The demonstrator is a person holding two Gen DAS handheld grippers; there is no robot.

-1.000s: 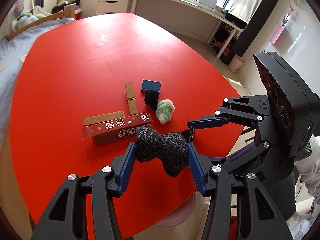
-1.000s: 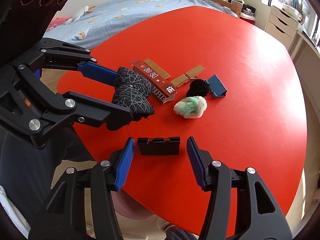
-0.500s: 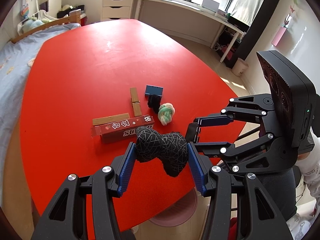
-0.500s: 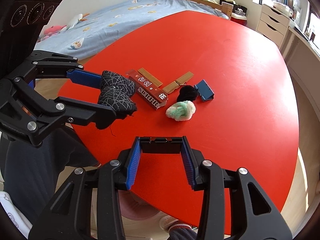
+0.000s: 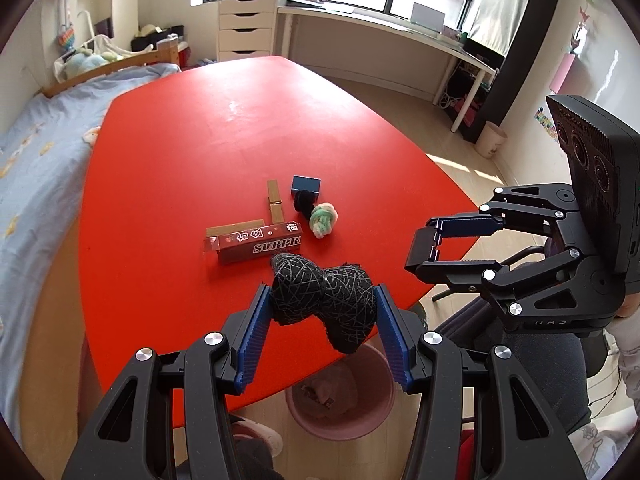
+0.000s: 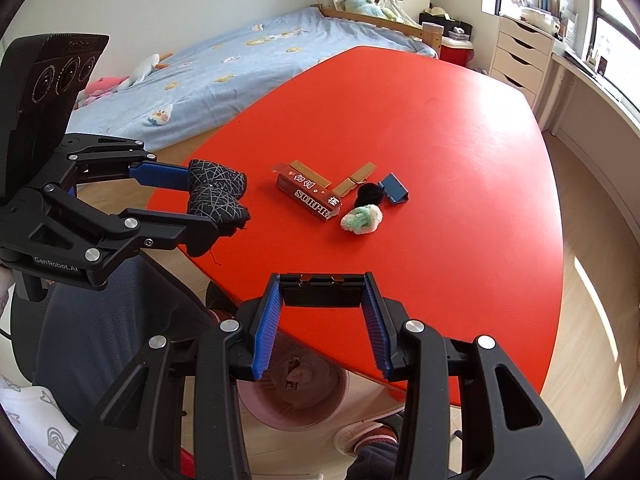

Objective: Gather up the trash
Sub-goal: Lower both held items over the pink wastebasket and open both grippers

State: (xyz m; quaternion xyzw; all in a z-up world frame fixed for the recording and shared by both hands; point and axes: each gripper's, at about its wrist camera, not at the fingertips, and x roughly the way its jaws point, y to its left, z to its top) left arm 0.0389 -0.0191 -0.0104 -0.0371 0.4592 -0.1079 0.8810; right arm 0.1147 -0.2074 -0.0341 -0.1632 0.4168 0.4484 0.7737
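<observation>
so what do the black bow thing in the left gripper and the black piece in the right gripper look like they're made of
The black bow, clamped in the left gripper, looks like soft fabric: matte, printed with thin grey lines, pinched at the middle, a frayed thread hanging off it. The black piece, held across the right gripper, looks like rigid plastic, possibly metal: straight edges, smooth dull finish, small notches along the top.

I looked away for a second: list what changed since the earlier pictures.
The right gripper closed on the black clip and lifted it off the red table. The left gripper rose too, keeping its black patterned bundle. Items left on the table stayed put.
</observation>
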